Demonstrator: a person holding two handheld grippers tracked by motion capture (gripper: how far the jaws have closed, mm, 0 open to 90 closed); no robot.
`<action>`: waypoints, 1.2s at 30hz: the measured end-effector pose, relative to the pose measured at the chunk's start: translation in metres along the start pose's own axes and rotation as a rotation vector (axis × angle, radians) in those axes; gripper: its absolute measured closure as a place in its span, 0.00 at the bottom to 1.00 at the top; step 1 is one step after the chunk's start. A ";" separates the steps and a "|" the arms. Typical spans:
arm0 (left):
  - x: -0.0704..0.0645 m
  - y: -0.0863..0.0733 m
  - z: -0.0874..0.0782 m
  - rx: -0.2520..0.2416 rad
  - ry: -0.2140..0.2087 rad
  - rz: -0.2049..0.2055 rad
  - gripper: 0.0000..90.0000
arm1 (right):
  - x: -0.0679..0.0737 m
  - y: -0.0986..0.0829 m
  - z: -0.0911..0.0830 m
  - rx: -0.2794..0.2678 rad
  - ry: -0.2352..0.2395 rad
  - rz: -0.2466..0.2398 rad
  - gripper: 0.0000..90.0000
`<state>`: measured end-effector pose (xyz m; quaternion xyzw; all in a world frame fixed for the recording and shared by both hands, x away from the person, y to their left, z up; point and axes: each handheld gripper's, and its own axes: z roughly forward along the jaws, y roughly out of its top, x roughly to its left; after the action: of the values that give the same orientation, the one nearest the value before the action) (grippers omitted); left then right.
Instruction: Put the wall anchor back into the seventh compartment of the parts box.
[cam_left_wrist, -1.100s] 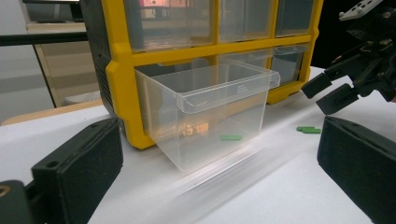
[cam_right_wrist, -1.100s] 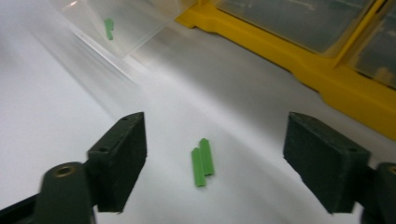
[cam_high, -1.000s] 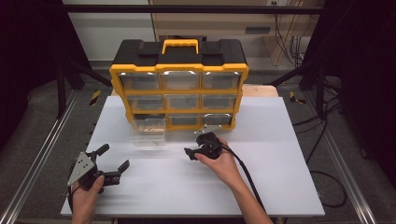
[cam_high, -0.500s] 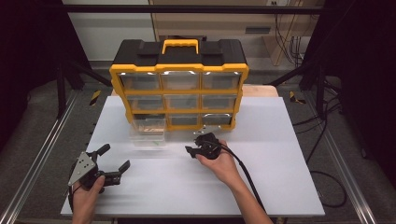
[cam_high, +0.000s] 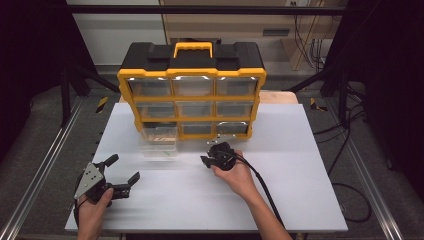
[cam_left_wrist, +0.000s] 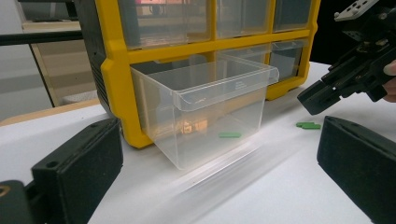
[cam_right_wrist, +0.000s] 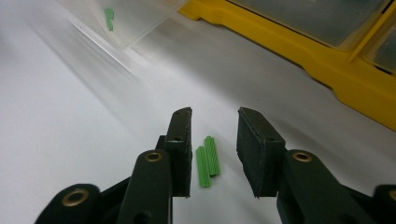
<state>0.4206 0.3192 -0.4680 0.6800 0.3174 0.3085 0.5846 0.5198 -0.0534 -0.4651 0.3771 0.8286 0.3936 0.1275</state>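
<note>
Right gripper view: my right gripper (cam_right_wrist: 214, 154) hangs jaws apart over two small green ribbed plastic pegs (cam_right_wrist: 208, 161) on the white table (cam_right_wrist: 70, 140) | risk: one peg squirts free, lying off-centre | left gripper (cam_high: 119, 172) spread wide near clear plastic drawer (cam_left_wrist: 210, 112)

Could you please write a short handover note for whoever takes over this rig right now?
Left hand-held gripper: open, idle on the table's near-left part.
Right hand-held gripper: open, jaws straddling two small green pieces lying on the table; not yet closed on them.
Clear drawer: pulled out of the bottom-left slot of the yellow organizer, with one green piece already inside.
Left, probably: grip the two pieces, drop them in the drawer, then push it shut.
</note>
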 end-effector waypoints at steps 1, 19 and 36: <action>0.000 0.000 0.000 0.001 0.001 0.001 0.00 | 0.000 0.000 0.000 0.006 0.000 0.004 0.74; 0.000 0.000 0.000 0.000 -0.002 0.000 0.00 | -0.004 -0.004 0.009 0.051 -0.008 -0.020 0.85; -0.001 0.000 0.001 0.002 -0.009 0.004 0.00 | -0.002 -0.005 0.011 0.067 -0.001 -0.031 0.89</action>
<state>0.4211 0.3178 -0.4682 0.6826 0.3138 0.3061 0.5847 0.5245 -0.0510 -0.4769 0.3686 0.8470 0.3632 0.1214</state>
